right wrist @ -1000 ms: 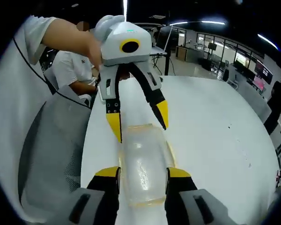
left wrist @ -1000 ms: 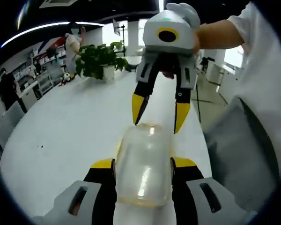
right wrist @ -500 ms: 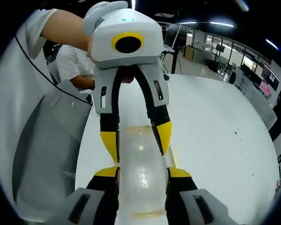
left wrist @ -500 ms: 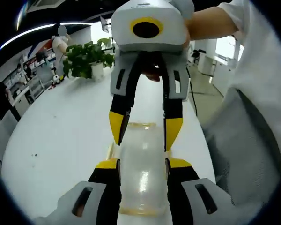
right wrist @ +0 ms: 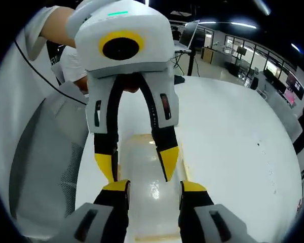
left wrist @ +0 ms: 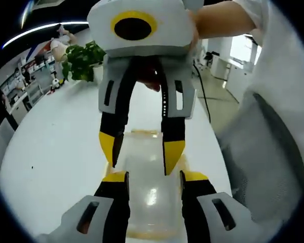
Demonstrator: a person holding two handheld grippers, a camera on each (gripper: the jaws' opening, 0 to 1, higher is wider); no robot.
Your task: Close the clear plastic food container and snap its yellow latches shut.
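— Where's the container?

— The clear container (left wrist: 148, 190) lies on the white table (left wrist: 55, 152), between my left gripper (left wrist: 153, 178) and right gripper (right wrist: 154, 185), each spread astride an end, gripping nothing.

— Advice?

— I'd press both ends evenly until the latches click.

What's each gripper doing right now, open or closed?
Left gripper: open, straddling the clear container.
Right gripper: open, straddling the same container.
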